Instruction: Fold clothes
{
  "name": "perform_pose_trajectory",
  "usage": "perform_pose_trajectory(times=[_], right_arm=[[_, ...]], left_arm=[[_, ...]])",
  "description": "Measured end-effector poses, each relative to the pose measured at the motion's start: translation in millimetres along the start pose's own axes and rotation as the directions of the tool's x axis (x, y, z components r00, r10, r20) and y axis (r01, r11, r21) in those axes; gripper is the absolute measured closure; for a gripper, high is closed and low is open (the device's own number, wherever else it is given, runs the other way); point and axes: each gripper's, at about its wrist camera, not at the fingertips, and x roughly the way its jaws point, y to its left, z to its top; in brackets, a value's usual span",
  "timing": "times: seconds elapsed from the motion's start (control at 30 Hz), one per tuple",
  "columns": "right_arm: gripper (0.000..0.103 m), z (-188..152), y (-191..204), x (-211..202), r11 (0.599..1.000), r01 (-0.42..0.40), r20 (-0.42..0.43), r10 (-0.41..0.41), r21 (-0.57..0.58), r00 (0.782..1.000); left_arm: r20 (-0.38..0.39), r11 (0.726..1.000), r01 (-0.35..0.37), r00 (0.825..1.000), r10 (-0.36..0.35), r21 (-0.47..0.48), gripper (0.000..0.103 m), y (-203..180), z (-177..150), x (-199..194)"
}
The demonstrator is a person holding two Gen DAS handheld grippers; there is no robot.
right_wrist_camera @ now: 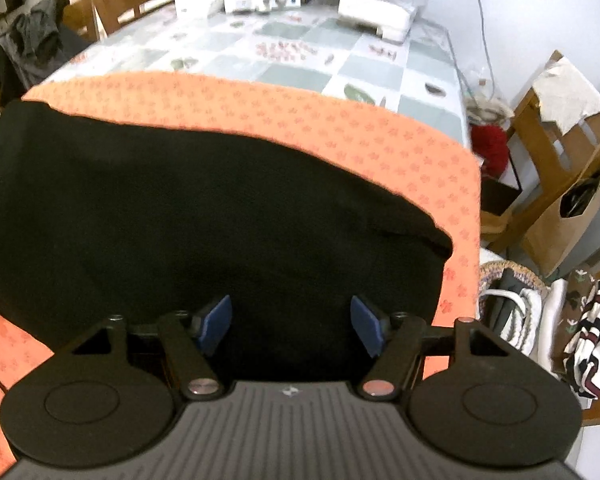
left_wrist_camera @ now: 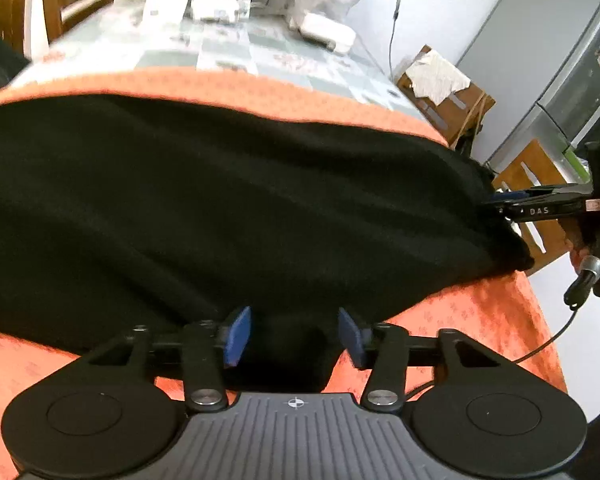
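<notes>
A black garment lies spread across an orange patterned cloth on the table. My left gripper is at the garment's near edge, with a bunch of black fabric filling the gap between its blue pads. My right gripper grips the near edge further right, and black cloth also fills the space between its pads. In the left wrist view the right gripper shows at the garment's right corner, with the fabric drawn toward it.
Beyond the orange cloth is a checked tablecloth with white boxes and cables at the far end. Wooden chairs stand to the right. A basket of clothes sits on the floor beside the table's right edge.
</notes>
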Motion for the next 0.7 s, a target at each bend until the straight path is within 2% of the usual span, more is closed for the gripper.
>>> perform_pose_trajectory(times=[0.07, 0.13, 0.2, 0.43, 0.53, 0.7], right_arm=[[0.031, 2.6, 5.7, -14.7, 1.000, -0.007, 0.032, 0.007, 0.005, 0.999], [0.031, 5.0, 13.7, -30.7, 1.000, -0.012, 0.069, 0.011, 0.010, 0.998], [0.031, 7.4, 24.8, -47.3, 1.000, -0.016, 0.101, 0.014, 0.019, 0.995], [0.030, 8.6, 94.3, -102.8, 0.998, 0.013, 0.204, -0.024, 0.056, 0.979], [0.028, 4.8, 135.9, -122.9, 0.995, 0.040, 0.233, -0.061, 0.093, 0.970], [0.024, -7.4, 208.1, -145.3, 0.979, 0.072, 0.237, -0.118, 0.191, 0.964]], left_arm=[[0.013, 1.000, -0.011, 1.000, 0.010, 0.028, 0.040, -3.4, 2.6, -12.8], [0.021, 0.999, -0.014, 1.000, 0.013, 0.047, 0.032, -4.5, 4.9, -26.0], [0.029, 0.998, -0.008, 1.000, 0.006, 0.060, 0.029, -0.4, 6.2, -39.8], [0.104, 0.992, 0.027, 0.994, -0.040, 0.120, 0.000, 38.6, -2.8, -95.6], [0.110, 0.982, 0.039, 0.992, -0.060, 0.183, 0.000, 63.4, -5.7, -118.5], [0.064, 0.967, 0.064, 0.995, -0.082, 0.247, 0.000, 109.2, -5.2, -146.8]])
